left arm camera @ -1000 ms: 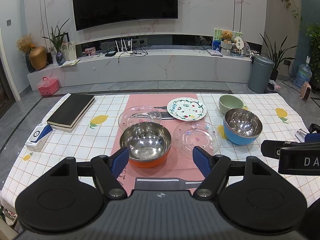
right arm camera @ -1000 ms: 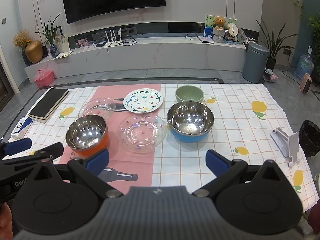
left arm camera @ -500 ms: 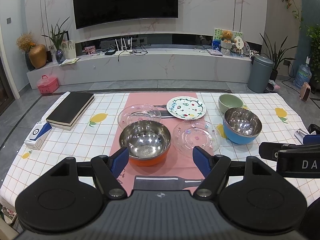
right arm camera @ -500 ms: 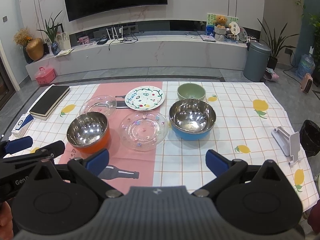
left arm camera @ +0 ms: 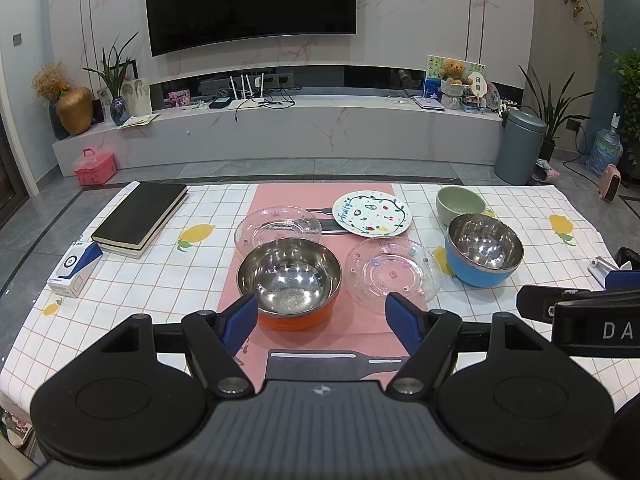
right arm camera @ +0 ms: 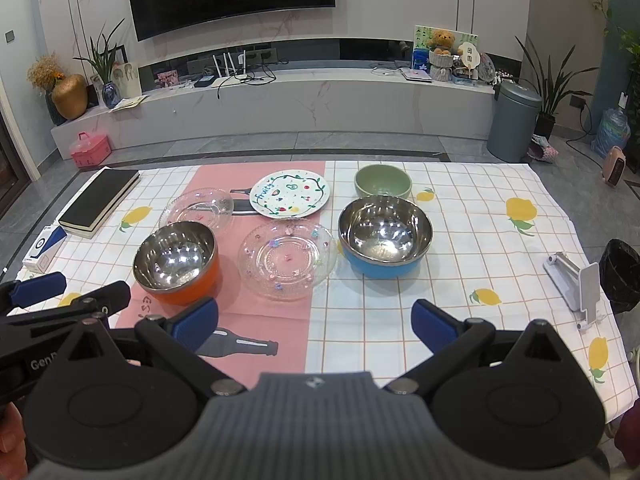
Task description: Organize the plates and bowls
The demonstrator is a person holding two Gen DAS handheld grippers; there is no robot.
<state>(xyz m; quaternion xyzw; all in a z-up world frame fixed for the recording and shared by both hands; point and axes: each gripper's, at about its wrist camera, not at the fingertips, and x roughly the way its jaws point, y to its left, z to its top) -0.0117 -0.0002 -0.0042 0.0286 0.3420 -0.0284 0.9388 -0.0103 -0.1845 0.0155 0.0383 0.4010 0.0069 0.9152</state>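
Observation:
On the checked tablecloth stand an orange steel bowl [left arm camera: 289,276] [right arm camera: 176,261], a blue steel bowl [left arm camera: 483,249] [right arm camera: 385,235] and a green bowl [left arm camera: 460,203] [right arm camera: 383,180]. A clear glass plate [left arm camera: 394,271] [right arm camera: 287,257] lies between the steel bowls. A second glass plate [left arm camera: 277,229] [right arm camera: 197,209] and a white painted plate [left arm camera: 372,213] [right arm camera: 289,193] lie behind. My left gripper [left arm camera: 322,318] is open, just short of the orange bowl. My right gripper [right arm camera: 314,320] is open above the cloth in front of the dishes, holding nothing.
A black book [left arm camera: 140,213] [right arm camera: 99,200] and a small blue-white box [left arm camera: 74,267] [right arm camera: 43,248] lie at the table's left. A white phone stand [right arm camera: 576,280] sits at the right edge, beside a black bin [right arm camera: 622,280]. The right gripper's tip [left arm camera: 576,312] shows in the left view.
Both grippers have drifted slightly; the dishes sit a little lower and closer in the right wrist view. Nothing on the table has moved, and both grippers stay open.

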